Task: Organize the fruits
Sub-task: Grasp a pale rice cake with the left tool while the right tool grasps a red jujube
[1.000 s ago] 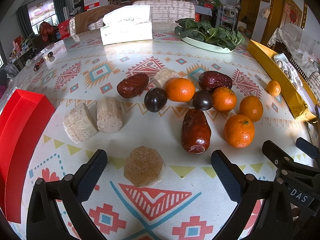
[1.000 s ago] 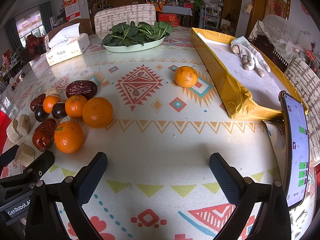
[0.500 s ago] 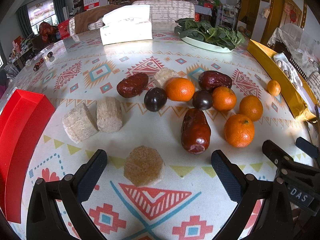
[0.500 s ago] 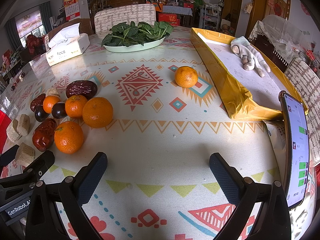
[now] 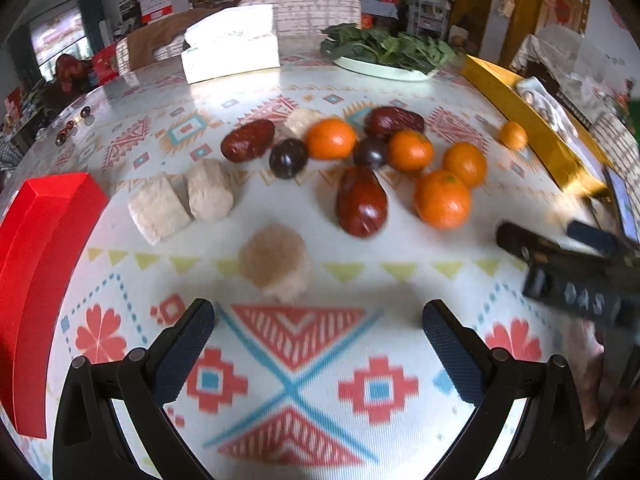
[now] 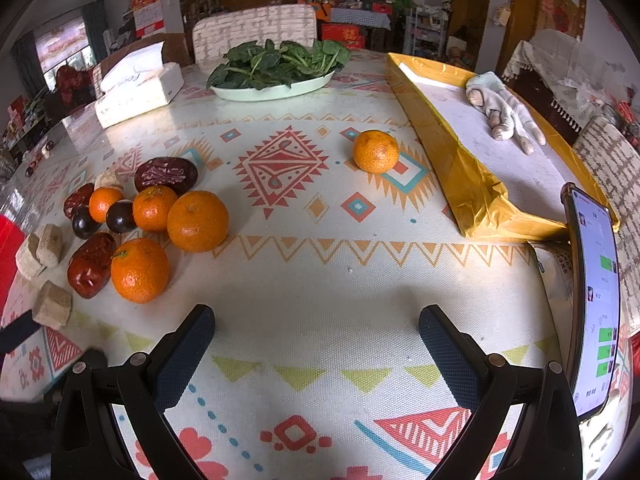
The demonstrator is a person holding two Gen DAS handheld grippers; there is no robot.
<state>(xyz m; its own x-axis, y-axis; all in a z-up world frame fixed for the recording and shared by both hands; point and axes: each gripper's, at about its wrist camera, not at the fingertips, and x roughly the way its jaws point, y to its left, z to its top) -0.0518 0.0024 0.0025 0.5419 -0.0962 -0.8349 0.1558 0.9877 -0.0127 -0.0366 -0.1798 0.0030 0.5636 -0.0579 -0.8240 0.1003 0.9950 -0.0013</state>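
A cluster of fruit lies on the patterned tablecloth: several oranges [image 5: 442, 199], three red dates [image 5: 361, 202] and two dark plums [image 5: 288, 158], with pale cake pieces [image 5: 276, 258] beside them. The cluster also shows at the left of the right wrist view [image 6: 139, 270]. One orange [image 6: 375, 151] lies alone next to the gold tray [image 6: 452, 160]. My left gripper [image 5: 319, 344] is open and empty, just short of the nearest cake piece. My right gripper [image 6: 316, 344] is open and empty over bare cloth.
A red box [image 5: 36, 240] stands at the table's left edge. A tissue box [image 6: 138, 88] and a plate of greens [image 6: 276, 72] sit at the back. A phone [image 6: 594, 308] stands at the right edge. A glove [image 6: 500, 108] lies in the gold tray.
My left gripper has pulled back and up, so the fruit sits farther from its fingers; the view is blurred. The right gripper has not moved.
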